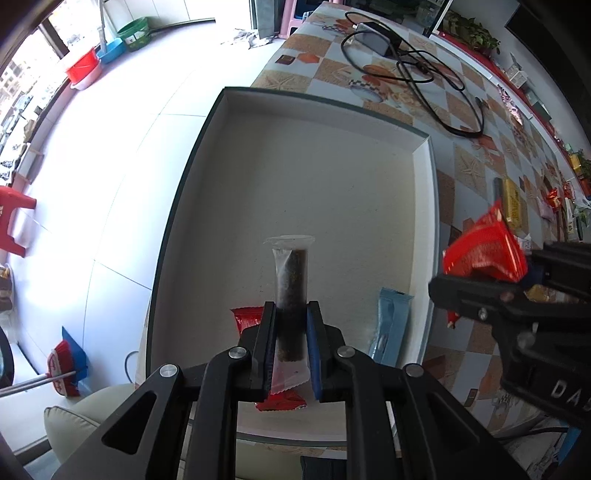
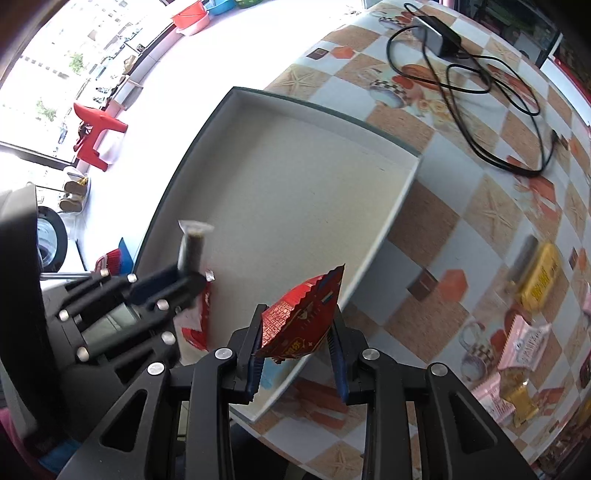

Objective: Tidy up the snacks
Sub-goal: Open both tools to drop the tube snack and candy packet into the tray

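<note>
**Desk:** Sunlit floor tiles and a patterned tabletop (image 1: 476, 162): what are the jaws doing?

**Photographer:** Left gripper (image 1: 291, 314) is clenched on a clear stick pack of dark snack (image 1: 291, 273), pinched at its lower half, pointing down over the shallow box (image 1: 430, 192). Right gripper (image 2: 297, 332) grasps a red snack packet (image 2: 301, 317), its jaws pressed on the packet's sides, hanging over the box's right wall.

**Desk:** What is in the box?

**Photographer:** Near its front edge lie a red packet (image 1: 245, 319), partly hidden behind the left gripper, and a light blue wrapper (image 1: 389, 325) against the right wall. The rest of the box floor is bare grey card, back to the far corners.

**Desk:** And outside it?

**Photographer:** On the tabletop right of the box sit a yellow pack (image 2: 541, 277), pink wrappers (image 2: 524, 343) and a gold-wrapped piece (image 2: 519, 391), well apart from the box wall. A black cable (image 2: 476, 110) and grey adapter (image 2: 432, 35) lie toward the far edge.

**Desk:** Room to move?

**Photographer:** The box's left side overhangs the tabletop's edge above the floor, where a red stool (image 2: 94, 129) stands. The two grippers hang near each other at the box's front right.
</note>
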Demonstrator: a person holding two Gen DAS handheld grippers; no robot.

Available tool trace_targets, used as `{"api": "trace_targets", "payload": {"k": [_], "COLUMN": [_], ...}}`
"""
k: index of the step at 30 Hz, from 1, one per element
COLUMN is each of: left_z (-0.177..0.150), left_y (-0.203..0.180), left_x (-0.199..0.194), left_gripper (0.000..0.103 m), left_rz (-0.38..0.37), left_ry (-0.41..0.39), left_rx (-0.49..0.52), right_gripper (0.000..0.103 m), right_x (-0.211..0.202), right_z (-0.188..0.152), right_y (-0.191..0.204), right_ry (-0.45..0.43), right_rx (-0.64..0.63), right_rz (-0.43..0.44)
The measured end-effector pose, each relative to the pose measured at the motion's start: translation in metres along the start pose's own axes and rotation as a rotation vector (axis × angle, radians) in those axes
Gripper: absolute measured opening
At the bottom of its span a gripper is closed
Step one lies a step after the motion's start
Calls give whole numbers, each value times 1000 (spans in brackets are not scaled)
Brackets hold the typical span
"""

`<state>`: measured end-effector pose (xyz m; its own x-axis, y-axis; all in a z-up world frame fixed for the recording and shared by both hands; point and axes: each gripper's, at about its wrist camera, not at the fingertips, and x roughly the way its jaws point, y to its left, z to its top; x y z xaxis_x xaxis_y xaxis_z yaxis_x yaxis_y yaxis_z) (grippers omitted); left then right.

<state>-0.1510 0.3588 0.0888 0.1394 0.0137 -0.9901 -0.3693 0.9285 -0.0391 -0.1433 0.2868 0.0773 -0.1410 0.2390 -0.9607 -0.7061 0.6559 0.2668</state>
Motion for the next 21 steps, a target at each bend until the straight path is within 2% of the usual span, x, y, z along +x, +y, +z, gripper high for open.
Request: {"api": "trace_targets", "payload": {"k": [9, 10, 12, 13, 14, 15, 16, 17, 18, 19, 20, 21], "left_z": [-11, -12, -13, -14, -15, -16, -17, -18, -18, -17, -17, -16], "left_y": [3, 4, 4, 5, 5, 4, 4, 4, 5, 6, 6, 6], "left_x": [17, 17, 18, 18, 17, 13, 10, 9, 8, 7, 6, 6], "left_gripper": [18, 20, 36, 58, 74, 78, 80, 81, 81, 81, 81, 81], "left_rz": [-8, -17, -28, -24, -12, 4, 13, 14, 6, 2, 2, 14], "left_ry": [42, 41, 53, 55, 48, 28, 13, 9, 9, 9, 12, 19], "left_rx": [-7, -9, -10, -9, -8, -5, 0, 4, -2, -8, -11, -5], "right_gripper": [32, 32, 33, 38, 49, 52, 61, 75, 83, 99, 103, 103], "right_x": [14, 15, 17, 18, 18, 18, 17, 16, 15, 15, 13, 11], "right_z": [27, 27, 30, 30, 30, 30, 30, 29, 29, 26, 23, 20], "right_y": [4, 5, 6, 5, 5, 3, 3, 1, -3, -7, -13, -22], "right_ry": [24, 30, 38, 41, 41, 36, 33, 30, 27, 24, 16, 9], "right_rx": [58, 59, 64, 70, 73, 82, 88, 97, 108, 117, 133, 156], "right_rz": [53, 58, 61, 64, 67, 76, 76, 68, 51, 38, 32, 30]}}
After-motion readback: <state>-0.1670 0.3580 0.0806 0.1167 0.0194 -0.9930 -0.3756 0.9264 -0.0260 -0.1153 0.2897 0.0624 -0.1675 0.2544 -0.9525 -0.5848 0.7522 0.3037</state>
